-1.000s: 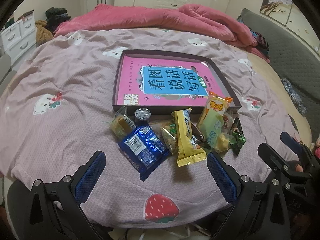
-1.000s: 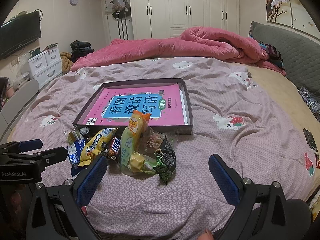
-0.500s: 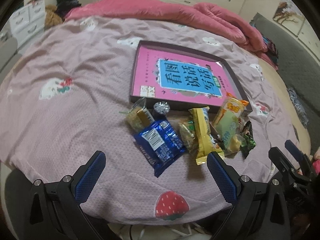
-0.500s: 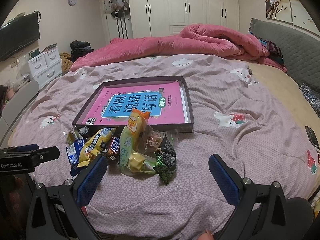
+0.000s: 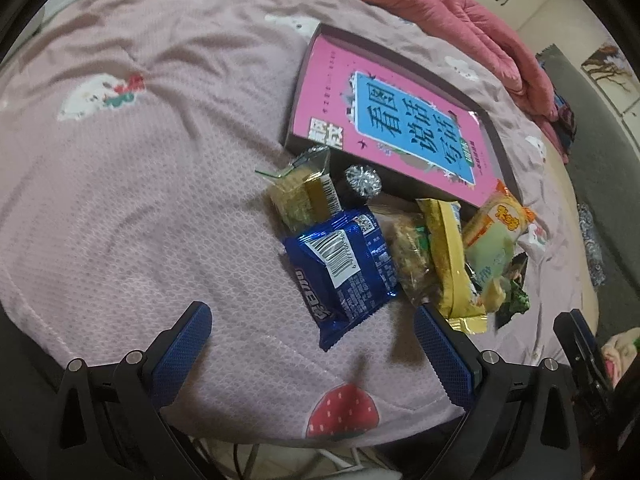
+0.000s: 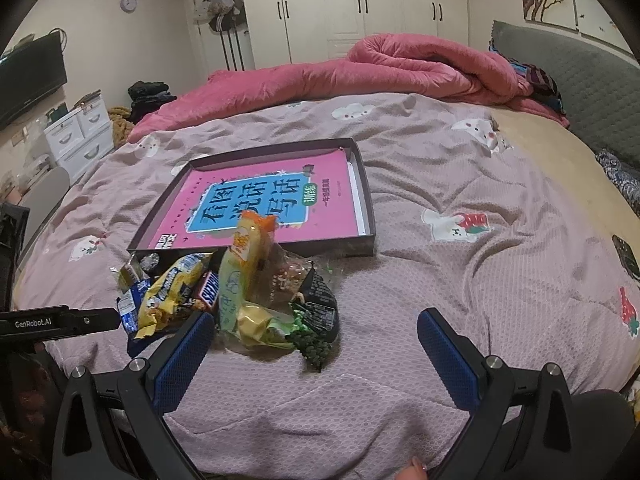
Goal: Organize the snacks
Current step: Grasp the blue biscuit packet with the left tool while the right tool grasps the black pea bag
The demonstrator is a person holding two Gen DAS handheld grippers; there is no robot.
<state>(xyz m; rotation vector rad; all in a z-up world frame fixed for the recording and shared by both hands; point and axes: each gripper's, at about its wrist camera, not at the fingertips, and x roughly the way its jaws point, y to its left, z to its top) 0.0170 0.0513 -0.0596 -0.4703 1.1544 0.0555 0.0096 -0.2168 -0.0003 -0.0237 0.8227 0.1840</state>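
Snacks all heaped on the bedspread, right against the near wall of the tray, none inside yet. Pink book flat in the tray, filling most of the floor.

Handling guess: light stuff, crinkly film wrappers, probably slick and puffy with air, so easy to squash or to squirt out of a pinch. Blue pack closest to the left gripper, lying flat, barcode up, one corner pointing at the camera. Best bet looks like grabbing across the short width, or by the crimped end seam where the film is stiffer. Yellow bar long and narrow, likely firmer, so a pinch across the middle should do. Tall green-and-orange bag propped on the others, probably topples if nudged. Little foil-wrapped thing tucked by the tray wall, small and round, fiddly. Dark crinkled pack at the right end of the heap, nearest the right gripper.

Jaws: left spread wide, nothing between the pads, hanging just short of the blue pack and not touching it. Right also spread wide and empty, left pad just beside the near edge of the heap; touching or not, can't tell.
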